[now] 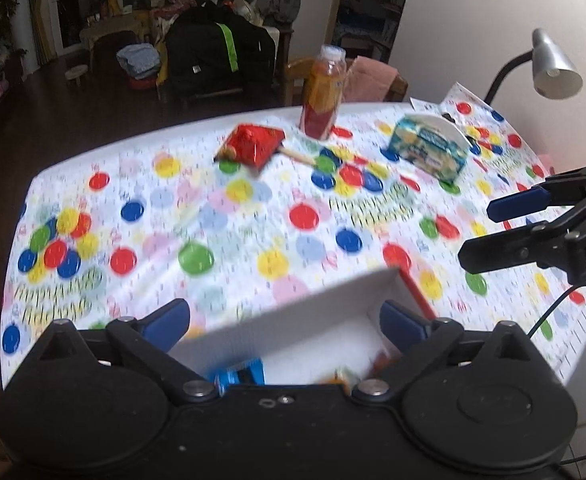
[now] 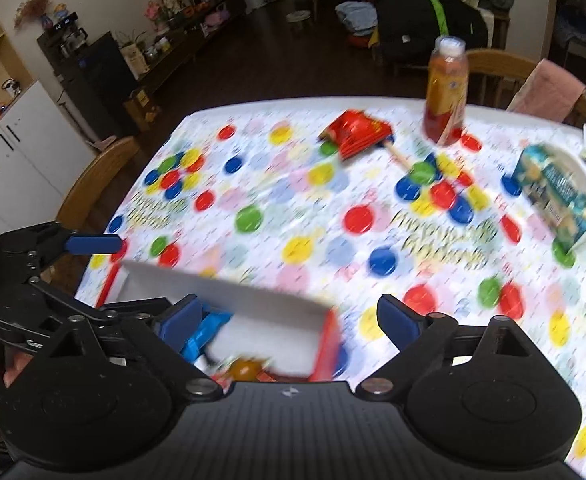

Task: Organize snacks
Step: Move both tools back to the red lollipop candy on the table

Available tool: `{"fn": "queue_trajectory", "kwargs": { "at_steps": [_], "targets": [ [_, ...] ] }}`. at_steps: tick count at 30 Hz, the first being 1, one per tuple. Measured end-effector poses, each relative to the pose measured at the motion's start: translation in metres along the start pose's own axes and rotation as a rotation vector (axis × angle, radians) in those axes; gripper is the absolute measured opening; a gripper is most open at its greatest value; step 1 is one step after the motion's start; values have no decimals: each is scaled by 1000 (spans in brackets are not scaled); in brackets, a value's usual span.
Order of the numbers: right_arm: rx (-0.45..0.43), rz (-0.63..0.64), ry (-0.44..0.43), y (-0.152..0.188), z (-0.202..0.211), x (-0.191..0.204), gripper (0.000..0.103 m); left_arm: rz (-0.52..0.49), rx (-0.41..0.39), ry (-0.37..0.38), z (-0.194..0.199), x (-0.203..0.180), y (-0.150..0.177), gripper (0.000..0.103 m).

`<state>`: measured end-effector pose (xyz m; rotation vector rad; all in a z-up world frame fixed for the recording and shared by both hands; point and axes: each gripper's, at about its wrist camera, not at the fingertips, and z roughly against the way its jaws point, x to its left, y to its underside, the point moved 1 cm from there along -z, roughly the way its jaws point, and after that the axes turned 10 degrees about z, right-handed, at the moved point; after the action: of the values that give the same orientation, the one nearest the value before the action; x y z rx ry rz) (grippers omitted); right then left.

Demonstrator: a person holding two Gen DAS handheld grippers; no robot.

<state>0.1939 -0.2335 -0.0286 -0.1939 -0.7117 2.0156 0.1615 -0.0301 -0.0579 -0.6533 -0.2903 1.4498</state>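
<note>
Left gripper spread wide at bottom centre, above white box with red rim; nothing gripped. Right gripper likewise spread, empty, box lower left. Red snack packet, upright bottle and blue-green carton across upper half, on dotted tablecloth.

Both views are smeared by motion blur. The contents of the white-walled, red-edged cardboard box are mostly hidden behind the left gripper's body; only a blurred bright blue packet and a blurred orange round item are made out, type not readable. Print on the blue-and-yellow snack carton is illegible. The red foil snack bag label is unreadable. The black right gripper is cut off by the left view's right edge.
</note>
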Motion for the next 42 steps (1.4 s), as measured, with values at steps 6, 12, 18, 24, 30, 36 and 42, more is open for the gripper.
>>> {"fn": "queue_trajectory", "kwargs": {
  "at_steps": [6, 12, 18, 24, 30, 36, 42],
  "targets": [
    [-26, 29, 11, -29, -16, -38, 95, 7, -36, -42, -26, -8, -39, 102],
    [-22, 55, -4, -55, -40, -70, 95, 17, -39, -95, -61, -13, -82, 102],
    [-1, 109, 4, -73, -77, -95, 95, 9, -51, -142, -96, -21, -115, 102],
    [27, 160, 25, -84, -112, -114, 95, -16, -52, -168, -132, -28, -137, 102],
    [36, 163, 43, -99, -144, -137, 95, -27, -26, -166, -169, -27, -158, 102],
    [62, 153, 46, -117, -184, -154, 95, -10, 6, -150, -211, -16, -180, 101],
    [72, 163, 41, -128, -220, -165, 95, -19, 43, -129, -251, -7, -197, 100]
  ]
}}
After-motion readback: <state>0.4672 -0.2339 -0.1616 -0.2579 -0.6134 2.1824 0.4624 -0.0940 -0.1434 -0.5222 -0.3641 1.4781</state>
